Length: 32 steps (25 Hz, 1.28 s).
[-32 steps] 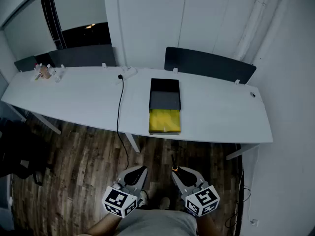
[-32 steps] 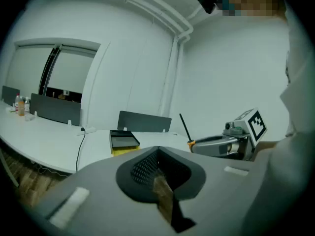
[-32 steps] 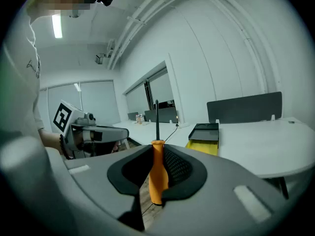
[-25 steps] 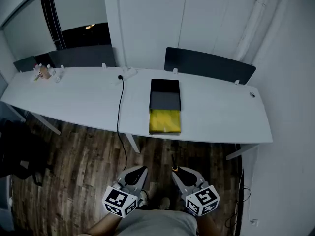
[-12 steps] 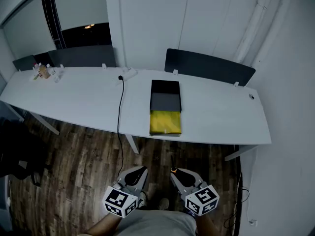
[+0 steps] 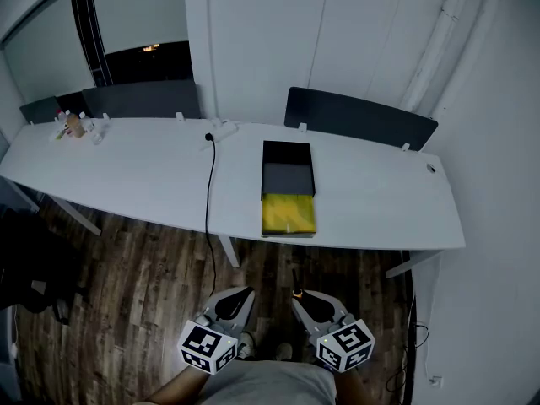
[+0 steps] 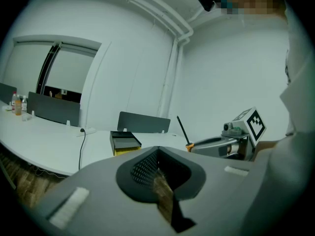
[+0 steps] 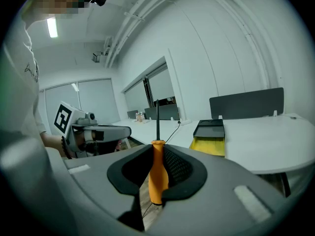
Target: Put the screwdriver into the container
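Right gripper view: your right claw (image 8: 156,149) grips the screwdriver (image 8: 156,173) by its handle, shaft free for the container (image 8: 209,127); left claw (image 7: 157,150) closed, empty.

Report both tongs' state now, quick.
Left tongs: closed, nothing held.
Right tongs: closed on the screwdriver, shaft pointing up.

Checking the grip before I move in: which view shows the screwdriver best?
The right gripper view: the screwdriver is central there, orange handle clamped in the right gripper, shaft pointing up. The left gripper view shows only its shaft and orange end from the side; the head view, a sliver.
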Available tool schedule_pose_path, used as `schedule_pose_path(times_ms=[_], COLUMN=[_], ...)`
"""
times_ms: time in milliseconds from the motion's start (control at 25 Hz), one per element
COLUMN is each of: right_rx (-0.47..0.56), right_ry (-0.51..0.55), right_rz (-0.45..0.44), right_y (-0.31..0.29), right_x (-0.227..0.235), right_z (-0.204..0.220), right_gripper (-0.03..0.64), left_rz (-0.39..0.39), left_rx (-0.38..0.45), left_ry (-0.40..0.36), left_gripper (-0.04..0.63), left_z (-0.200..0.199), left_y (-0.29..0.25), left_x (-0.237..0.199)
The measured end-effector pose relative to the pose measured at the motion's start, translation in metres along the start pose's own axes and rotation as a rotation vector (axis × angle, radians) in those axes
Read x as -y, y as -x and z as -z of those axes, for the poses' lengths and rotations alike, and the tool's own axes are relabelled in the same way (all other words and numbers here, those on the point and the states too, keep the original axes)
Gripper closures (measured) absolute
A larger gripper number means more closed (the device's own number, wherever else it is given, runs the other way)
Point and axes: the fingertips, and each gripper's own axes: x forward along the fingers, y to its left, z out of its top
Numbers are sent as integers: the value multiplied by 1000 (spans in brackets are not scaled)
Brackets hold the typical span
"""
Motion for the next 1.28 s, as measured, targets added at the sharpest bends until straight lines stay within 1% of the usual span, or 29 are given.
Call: schedule_pose_path(times_ms=[400, 760, 1040, 1280], right_rx=[13, 11, 4, -2], right_ry=[9, 14, 17, 20], right_rz=[25, 50, 48, 29], right_y=[-24, -31, -38, -55], right_x=[-22, -26, -17, 4], right_z=[-8, -10, -13, -18], right_gripper=[532, 532, 532, 532], left_rz=[27, 53, 57, 41], left_rx=[15, 16, 14, 13], left_ry=[-9, -1, 1, 9], left_gripper=[594, 594, 594, 594], left_z=[-7, -5, -6, -7], left_y=[10, 15, 5, -20], left_x=[-25, -36, -42, -54])
